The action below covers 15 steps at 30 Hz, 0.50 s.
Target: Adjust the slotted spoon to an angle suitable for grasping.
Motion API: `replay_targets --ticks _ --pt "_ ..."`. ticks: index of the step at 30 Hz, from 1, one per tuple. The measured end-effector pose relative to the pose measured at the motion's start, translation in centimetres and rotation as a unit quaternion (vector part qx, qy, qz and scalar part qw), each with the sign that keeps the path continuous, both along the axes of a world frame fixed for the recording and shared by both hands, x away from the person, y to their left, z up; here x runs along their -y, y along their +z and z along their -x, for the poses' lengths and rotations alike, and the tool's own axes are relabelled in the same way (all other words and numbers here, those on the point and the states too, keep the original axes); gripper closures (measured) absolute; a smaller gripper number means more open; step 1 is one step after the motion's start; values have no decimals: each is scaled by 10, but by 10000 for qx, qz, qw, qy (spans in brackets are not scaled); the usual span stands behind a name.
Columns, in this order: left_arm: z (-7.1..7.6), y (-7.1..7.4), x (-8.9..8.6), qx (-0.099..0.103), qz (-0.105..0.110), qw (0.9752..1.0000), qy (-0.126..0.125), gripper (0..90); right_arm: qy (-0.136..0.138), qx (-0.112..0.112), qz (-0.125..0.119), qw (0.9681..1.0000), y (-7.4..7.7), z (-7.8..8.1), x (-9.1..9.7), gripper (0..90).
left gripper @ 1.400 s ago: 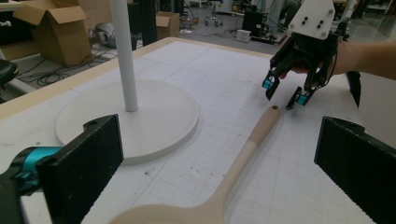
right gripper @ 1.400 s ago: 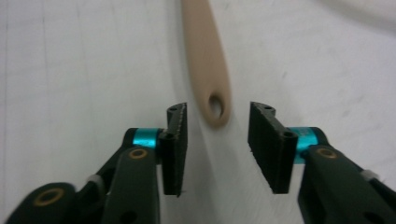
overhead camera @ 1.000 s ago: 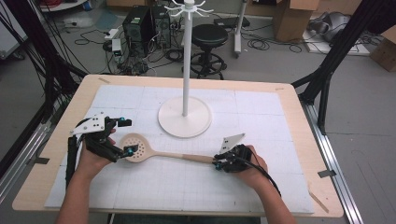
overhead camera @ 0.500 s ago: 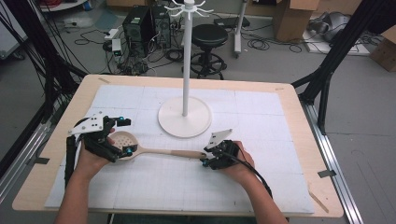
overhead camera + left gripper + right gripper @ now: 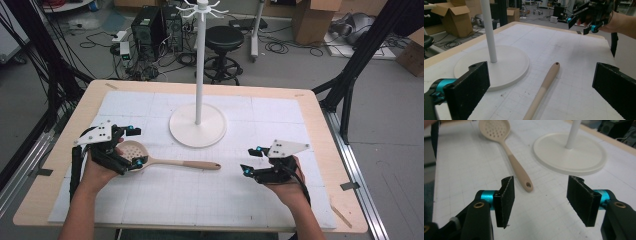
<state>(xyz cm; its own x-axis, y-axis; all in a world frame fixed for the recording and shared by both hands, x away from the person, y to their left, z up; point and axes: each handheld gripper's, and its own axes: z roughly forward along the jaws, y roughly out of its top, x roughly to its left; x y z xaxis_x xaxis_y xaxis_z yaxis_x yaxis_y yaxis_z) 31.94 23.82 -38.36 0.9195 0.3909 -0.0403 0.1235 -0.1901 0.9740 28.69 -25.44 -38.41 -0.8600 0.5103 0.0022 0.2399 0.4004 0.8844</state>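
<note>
The left claw (image 5: 134, 148) stands wide open around the perforated bowl of a beige slotted spoon (image 5: 167, 161), its jaws on either side of the bowl and gripping nothing. The right claw (image 5: 251, 161) is also spread wide and empty, just beyond the handle's tip, which has a hanging hole in it. The spoon lies flat on the white gridded mat (image 5: 210, 200) of the tabletop (image 5: 320, 120), handle toward the right claw, just in front of the round base of a white hook stand (image 5: 198, 125). Judging by this, the spoon has yet to be grasped, lifted and hung on one of the hooks at the stand's top; nothing of that looks done. No brand, label or writing can be read anywhere.
</note>
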Motion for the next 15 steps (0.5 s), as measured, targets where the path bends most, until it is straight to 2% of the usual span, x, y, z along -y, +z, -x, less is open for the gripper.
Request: replay_targets --ticks 2,8,13,15 --pt "-1 0 1 -11 -10 10000 -10 17 -82 29 -164 9998 -2 5 9 359" --pt "0 2 4 31 -25 10000 -74 17 -259 49 -385 9989 -5 9 25 300" --pt "2 6 7 78 -20 9998 -173 17 -513 143 -778 9955 -1 5 32 208" --pt "1 7 8 87 -14 9997 -217 17 -531 153 -915 9943 0 4 33 202"
